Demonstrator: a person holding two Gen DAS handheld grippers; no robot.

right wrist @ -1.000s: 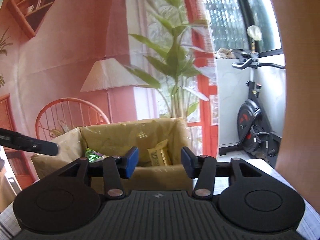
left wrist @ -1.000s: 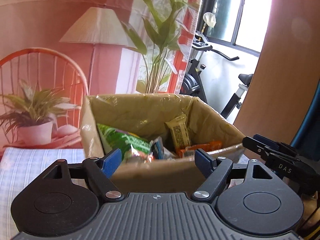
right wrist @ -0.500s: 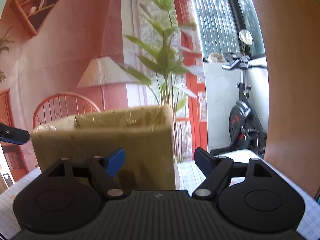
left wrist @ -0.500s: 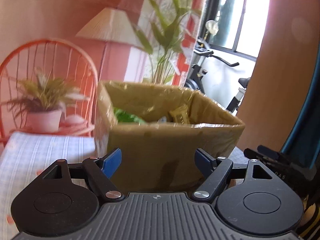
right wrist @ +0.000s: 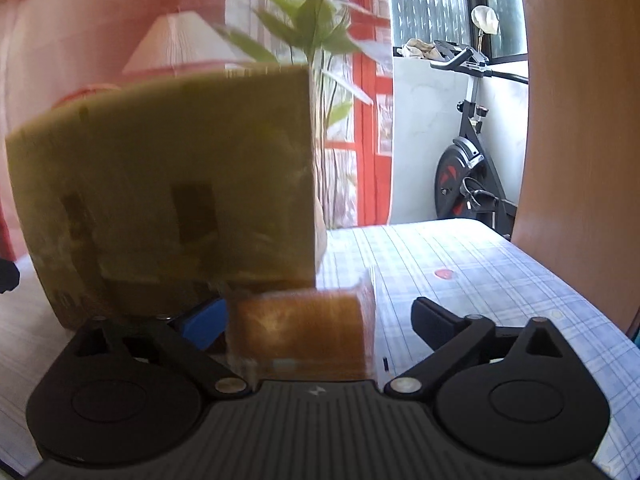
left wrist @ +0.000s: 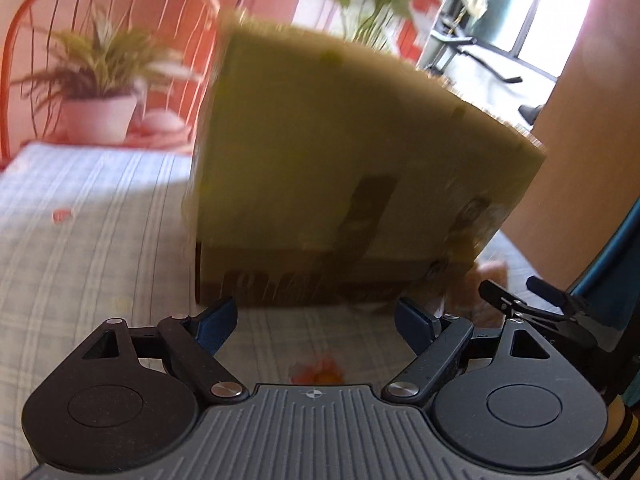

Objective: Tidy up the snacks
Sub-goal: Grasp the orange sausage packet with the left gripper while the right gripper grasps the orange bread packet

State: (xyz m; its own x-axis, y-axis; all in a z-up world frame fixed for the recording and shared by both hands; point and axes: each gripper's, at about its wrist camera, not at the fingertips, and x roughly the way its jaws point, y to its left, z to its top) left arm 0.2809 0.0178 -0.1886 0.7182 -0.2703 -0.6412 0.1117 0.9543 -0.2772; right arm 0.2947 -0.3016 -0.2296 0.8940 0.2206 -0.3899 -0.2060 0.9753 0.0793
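A brown cardboard box stands on the checked tablecloth, its near side facing me; its inside is hidden from here. It also shows in the right wrist view. My left gripper is open and empty, low over the cloth just in front of the box. My right gripper is open, and an orange snack packet lies on the cloth between its jaws, not gripped. The right gripper also shows at the right edge of the left wrist view, beside the box's right corner.
The checked tablecloth stretches left of the box and right of it. A potted plant on an orange chair stands behind the table. An exercise bike and a wooden panel are at the right.
Both grippers have dropped from above the box rim to table level. The snacks inside the box are out of sight. The orange packet has come into view between the right jaws.
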